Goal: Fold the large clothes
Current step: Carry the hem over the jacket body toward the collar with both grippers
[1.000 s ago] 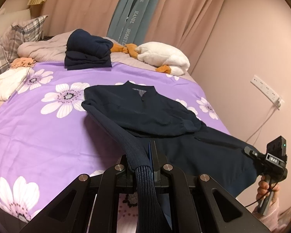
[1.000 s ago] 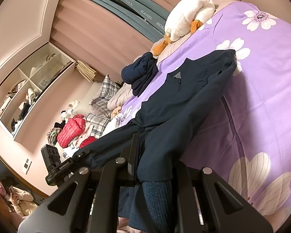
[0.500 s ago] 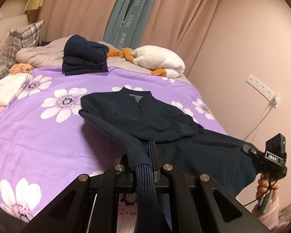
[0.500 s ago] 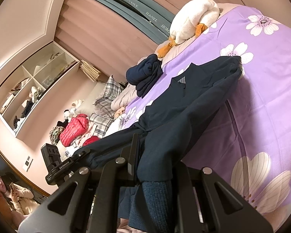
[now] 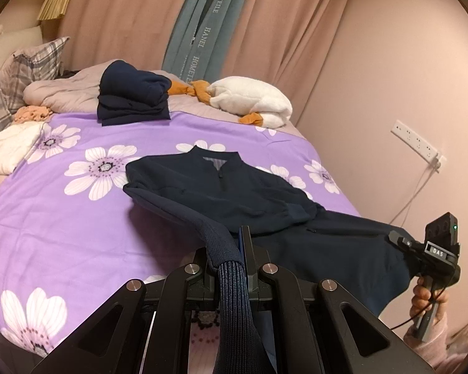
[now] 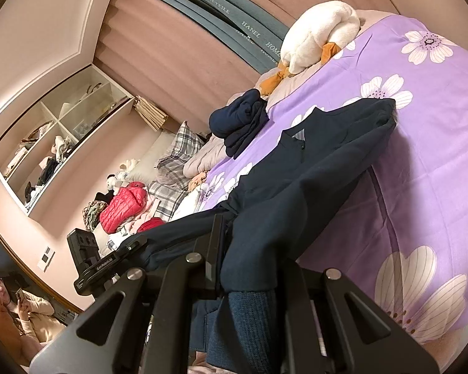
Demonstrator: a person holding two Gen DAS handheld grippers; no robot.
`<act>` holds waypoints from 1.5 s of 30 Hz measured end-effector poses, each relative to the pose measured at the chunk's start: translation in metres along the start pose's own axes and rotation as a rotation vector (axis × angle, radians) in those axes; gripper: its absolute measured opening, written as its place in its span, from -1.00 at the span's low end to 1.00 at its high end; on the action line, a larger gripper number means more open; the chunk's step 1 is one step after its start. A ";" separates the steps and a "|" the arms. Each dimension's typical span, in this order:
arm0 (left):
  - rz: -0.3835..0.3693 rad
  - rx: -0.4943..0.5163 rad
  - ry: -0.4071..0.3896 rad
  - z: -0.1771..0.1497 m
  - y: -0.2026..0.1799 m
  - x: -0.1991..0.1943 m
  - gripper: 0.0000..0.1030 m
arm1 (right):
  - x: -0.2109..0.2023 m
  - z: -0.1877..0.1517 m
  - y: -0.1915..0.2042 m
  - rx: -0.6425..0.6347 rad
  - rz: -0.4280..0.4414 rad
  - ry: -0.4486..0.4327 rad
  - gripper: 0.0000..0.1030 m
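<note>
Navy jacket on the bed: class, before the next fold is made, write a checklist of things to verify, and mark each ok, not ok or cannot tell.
1. Left gripper shut on the navy jacket hem corner: ok.
2. Right gripper shut on the other hem corner: ok.
3. Collar end lying flat on the purple floral sheet: ok.
4. One sleeve already folded across the chest: ok.
5. Sheet beyond the collar bare up to the folded navy stack: ok.
6. Far sleeve lying smooth: cannot tell.

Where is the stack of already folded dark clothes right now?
In the left wrist view, the folded stack sits at the far end of the purple flowered bedspread, left of the white plush duck, beyond the spread-out jacket.
</note>
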State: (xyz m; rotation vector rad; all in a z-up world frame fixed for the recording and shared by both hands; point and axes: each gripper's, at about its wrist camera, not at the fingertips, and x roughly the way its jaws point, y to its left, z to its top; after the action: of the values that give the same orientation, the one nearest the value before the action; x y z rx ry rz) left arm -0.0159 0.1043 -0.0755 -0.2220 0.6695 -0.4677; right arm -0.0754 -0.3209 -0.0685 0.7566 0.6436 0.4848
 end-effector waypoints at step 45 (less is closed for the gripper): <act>0.055 -0.061 0.038 0.019 0.027 0.030 -0.88 | 0.012 0.014 0.001 0.078 0.001 -0.017 -0.77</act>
State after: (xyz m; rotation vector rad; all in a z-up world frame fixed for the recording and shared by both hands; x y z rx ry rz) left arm 0.0257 0.1144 -0.0866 -0.2523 0.7261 -0.4003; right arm -0.0575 -0.3193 -0.0639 0.8339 0.6492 0.4553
